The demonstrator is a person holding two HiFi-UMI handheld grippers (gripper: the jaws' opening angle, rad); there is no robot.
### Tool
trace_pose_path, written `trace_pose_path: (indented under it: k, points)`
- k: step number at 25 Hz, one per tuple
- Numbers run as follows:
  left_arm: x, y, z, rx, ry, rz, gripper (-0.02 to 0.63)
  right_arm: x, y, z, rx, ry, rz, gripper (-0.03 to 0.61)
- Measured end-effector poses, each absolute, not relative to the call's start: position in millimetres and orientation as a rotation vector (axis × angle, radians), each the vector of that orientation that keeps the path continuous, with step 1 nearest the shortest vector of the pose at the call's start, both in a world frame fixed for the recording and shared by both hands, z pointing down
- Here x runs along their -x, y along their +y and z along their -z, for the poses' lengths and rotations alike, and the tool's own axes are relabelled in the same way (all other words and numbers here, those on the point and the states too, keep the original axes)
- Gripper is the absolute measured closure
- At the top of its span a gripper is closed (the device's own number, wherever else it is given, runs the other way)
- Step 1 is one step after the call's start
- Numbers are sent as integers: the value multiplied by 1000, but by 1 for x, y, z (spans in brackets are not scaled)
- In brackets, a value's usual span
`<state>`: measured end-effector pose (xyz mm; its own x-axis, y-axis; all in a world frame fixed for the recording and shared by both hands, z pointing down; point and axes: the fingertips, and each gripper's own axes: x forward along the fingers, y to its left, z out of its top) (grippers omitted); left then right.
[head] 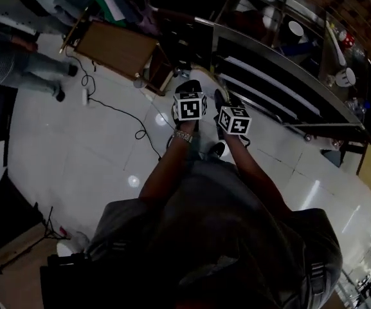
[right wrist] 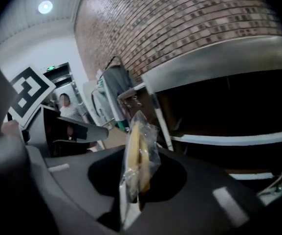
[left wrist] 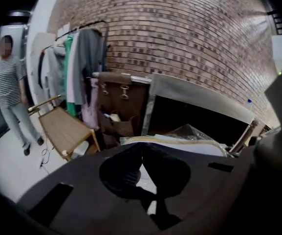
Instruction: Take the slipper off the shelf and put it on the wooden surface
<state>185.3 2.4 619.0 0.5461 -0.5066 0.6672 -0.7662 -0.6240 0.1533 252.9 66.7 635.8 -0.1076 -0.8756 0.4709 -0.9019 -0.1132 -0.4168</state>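
While the left hand-held gripper (left wrist: 141, 151) is closed, the right hand-held gripper (right wrist: 135, 187) clamps a clear bag (right wrist: 146, 130) holding a slipper (right wrist: 137, 155).

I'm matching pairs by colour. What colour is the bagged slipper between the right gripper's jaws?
Pale yellow. The slipper shows best in the right gripper view.

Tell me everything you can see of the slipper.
The slipper looks pale yellow, flat and thin, and sits inside a crinkled clear bag. It stands on edge, roughly upright, clamped between the jaws of the right gripper, with its upper end sticking out past them. Nothing else touches it. It is off the shelf, which shows dark behind it. Its strap cannot be made out.
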Motion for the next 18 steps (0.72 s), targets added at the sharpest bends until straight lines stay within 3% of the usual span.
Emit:
trace_pose_path:
  k: [6,18]
  points:
    - [-53,-48,-614,-2150,-1317,-719,611,-140,-7,-634,-1738,-2270,-996,515]
    - [124,-199,-604,-2027,-1484,-568,611,8,-186,-624,-1587,-2317,-918,515]
